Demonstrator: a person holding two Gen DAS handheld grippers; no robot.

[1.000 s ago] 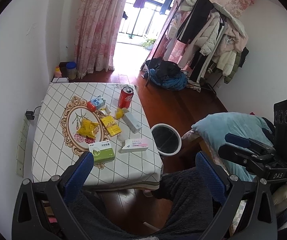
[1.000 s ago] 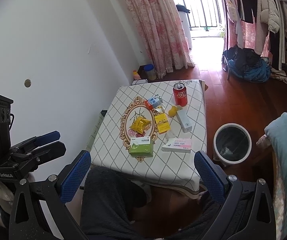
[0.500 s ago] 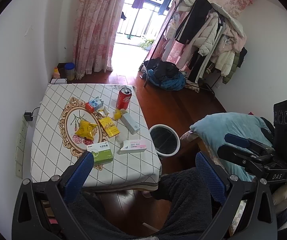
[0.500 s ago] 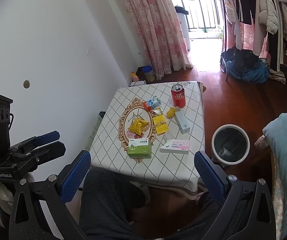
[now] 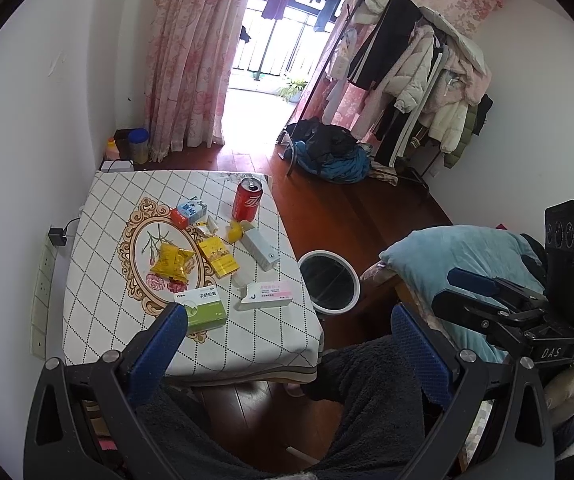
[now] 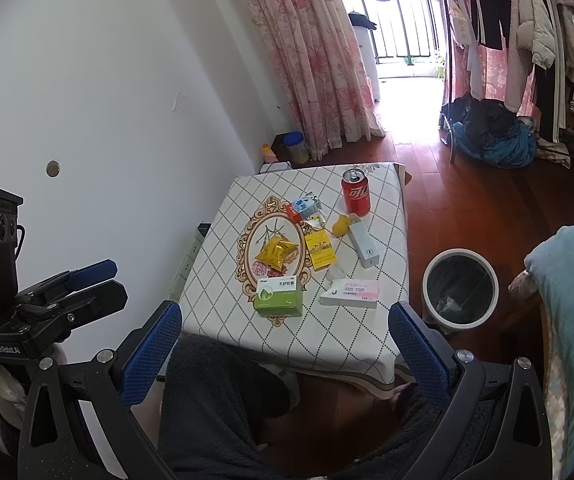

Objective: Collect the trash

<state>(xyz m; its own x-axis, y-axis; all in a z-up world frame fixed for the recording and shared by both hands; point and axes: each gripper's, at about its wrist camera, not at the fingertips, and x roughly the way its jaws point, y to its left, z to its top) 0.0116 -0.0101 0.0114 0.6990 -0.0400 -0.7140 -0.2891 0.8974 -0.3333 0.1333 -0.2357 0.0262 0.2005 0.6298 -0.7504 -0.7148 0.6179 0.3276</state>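
One red can (image 5: 247, 204), three boxes, one bin (image 5: 329, 282), two spread tongs

White walls (image 6: 119, 80) around you, reddish wooden floor (image 5: 351, 208), pink floral curtains (image 5: 191, 60) framing a bright balcony door (image 5: 263, 52), crowded clothes rack (image 5: 419, 76) on your right, small table (image 6: 371, 340) with diamond-patterned cloth before you.

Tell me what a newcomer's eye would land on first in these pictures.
First the small table with its diamond-check cloth, strewn with litter: a red soda can standing at the far edge, a yellow snack bag in the middle, a green box and a pink-and-white box nearest the camera. Next, the round white bin on the wooden floor just right of the table. Both grippers, left gripper and right gripper, hang open and empty.
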